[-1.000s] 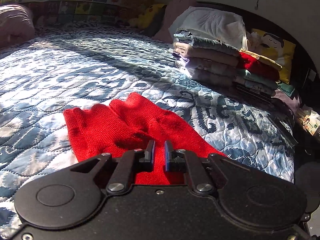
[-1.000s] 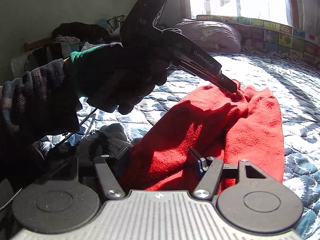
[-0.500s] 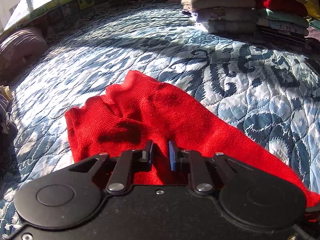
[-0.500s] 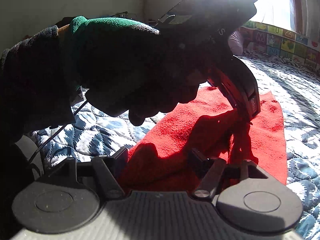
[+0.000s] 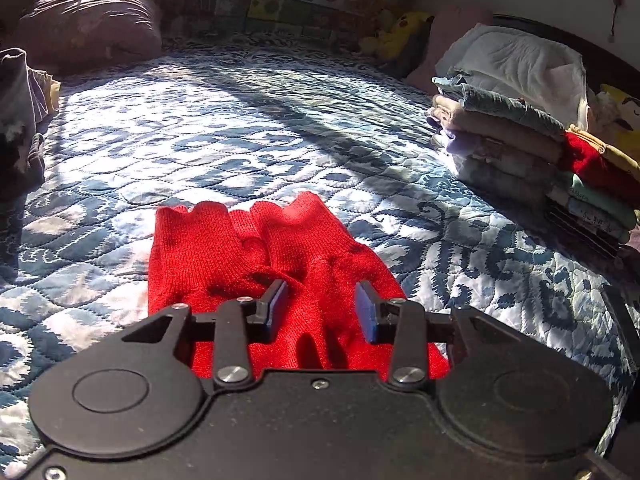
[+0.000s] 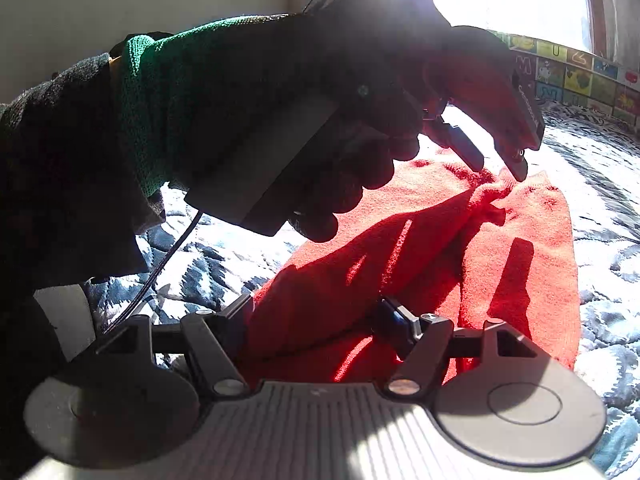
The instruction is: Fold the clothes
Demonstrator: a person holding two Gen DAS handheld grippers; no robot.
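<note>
Left claw (image 5: 322,306): fingers spread apart, hovering just above the red knit garment (image 5: 256,256) with nothing between them. Right claw (image 6: 320,320): fingers likewise apart, with a raised fold of the garment lying in the gap and no visible clamp on it. The garment rests on the bed, on a blue-and-white quilted bedspread (image 5: 200,140), bunched at the near end and spreading flatter toward its ribbed far edge. In the right wrist view, a gloved hand (image 6: 320,128) with a green cuff holds the left claw over the garment's middle ridge; hand and tool hide much of the far room. Farther right on the bed stands a stack of folded clothes (image 5: 520,148), well apart from the garment, with a white pillow (image 5: 516,60) behind it. At the far left lies a brown pillow (image 5: 88,24); a yellow plush toy (image 5: 400,32) sits by the far patterned border.
</note>
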